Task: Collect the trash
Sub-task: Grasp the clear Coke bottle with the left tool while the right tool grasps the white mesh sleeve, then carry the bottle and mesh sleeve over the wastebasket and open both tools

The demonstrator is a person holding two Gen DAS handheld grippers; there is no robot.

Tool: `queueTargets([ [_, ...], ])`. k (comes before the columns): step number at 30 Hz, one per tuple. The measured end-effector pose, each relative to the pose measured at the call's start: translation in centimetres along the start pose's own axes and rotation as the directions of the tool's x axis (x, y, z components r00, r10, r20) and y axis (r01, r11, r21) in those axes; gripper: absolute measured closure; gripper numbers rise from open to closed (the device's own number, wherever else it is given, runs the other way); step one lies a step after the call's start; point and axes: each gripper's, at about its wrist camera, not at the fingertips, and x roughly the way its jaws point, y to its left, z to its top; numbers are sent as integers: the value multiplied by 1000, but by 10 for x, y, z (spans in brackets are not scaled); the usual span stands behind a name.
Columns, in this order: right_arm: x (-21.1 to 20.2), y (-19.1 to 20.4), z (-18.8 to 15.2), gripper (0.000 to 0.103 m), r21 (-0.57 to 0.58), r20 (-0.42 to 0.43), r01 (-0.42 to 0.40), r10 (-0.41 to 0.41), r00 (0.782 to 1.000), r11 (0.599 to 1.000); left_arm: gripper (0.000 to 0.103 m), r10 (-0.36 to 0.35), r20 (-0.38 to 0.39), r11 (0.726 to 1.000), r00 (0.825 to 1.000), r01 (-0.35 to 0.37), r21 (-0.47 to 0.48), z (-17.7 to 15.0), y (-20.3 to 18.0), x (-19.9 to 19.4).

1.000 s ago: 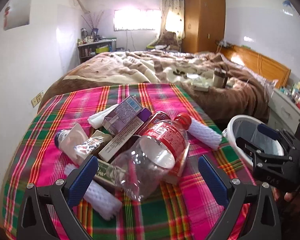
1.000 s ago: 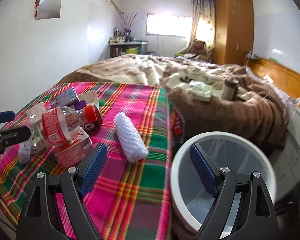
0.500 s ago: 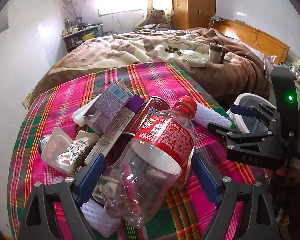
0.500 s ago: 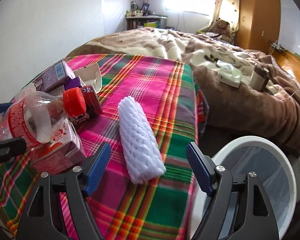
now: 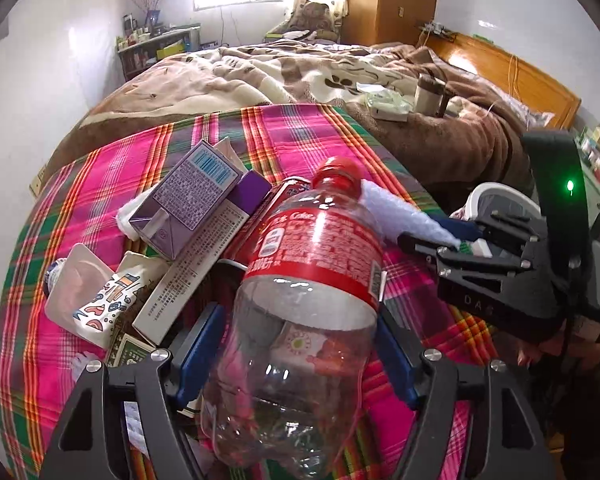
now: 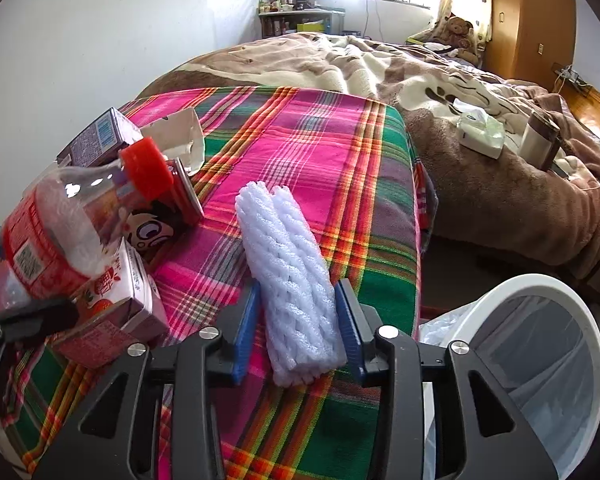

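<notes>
A clear plastic bottle (image 5: 316, 280) with a red label and cap lies on the trash pile, also seen in the right wrist view (image 6: 40, 240). My left gripper (image 5: 296, 356) straddles its clear lower half. The jaws are closing, and a thin gap still shows at the right pad. A white foam net roll (image 6: 288, 256) lies on the plaid cloth (image 6: 320, 140). My right gripper (image 6: 298, 320) is closing on it, both blue pads against its sides. The left wrist view shows that gripper (image 5: 440, 240) with the roll (image 5: 396, 208) in it.
A purple carton (image 5: 188, 196), a long flat box (image 5: 196, 264), a red carton (image 6: 112, 308) and a can (image 6: 160, 224) crowd around the bottle. A white bin (image 6: 540, 284) with a clear liner stands low at the right of the table. A bed with a brown blanket (image 6: 500, 208) lies behind.
Both grippers came forward and down, and their jaws narrowed. The bottle now sits between the left pads. The foam roll, earlier ahead of the open right gripper, is now pinched between its pads.
</notes>
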Motion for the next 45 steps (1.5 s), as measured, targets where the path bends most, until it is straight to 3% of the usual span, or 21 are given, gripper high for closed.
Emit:
queueTargets([
  [3,-2,0,0,69,2,5,-2,2,1000,1000,30,-37,0,998,999,37,-43,3,5,2],
  [6,-1,-2,1,71,7,7,-2,2,1000,1000,30,-26,3,998,1000,26,-53,5,6,3],
  [10,-2,-4,1,75,25,17,-3,3,1000,1000,40,-17,27,999,999,18,-46,4,1,0],
  [15,-7,-8,-1,79,53,40,-14,12,999,999,40,-3,58,999,998,6,-51,3,-2,-5],
  [28,-55,-11,-7,80,123,184,-50,27,982,991,40,-2,158,997,987,14,-75,-3,-17,-44],
  [36,-95,-35,-22,80,192,245,14,-62,968,981,40,8,219,1000,976,-3,-23,-3,-54,-66],
  [45,-120,-78,-48,80,299,251,104,-183,951,949,40,-106,228,994,968,99,42,6,-115,-62],
])
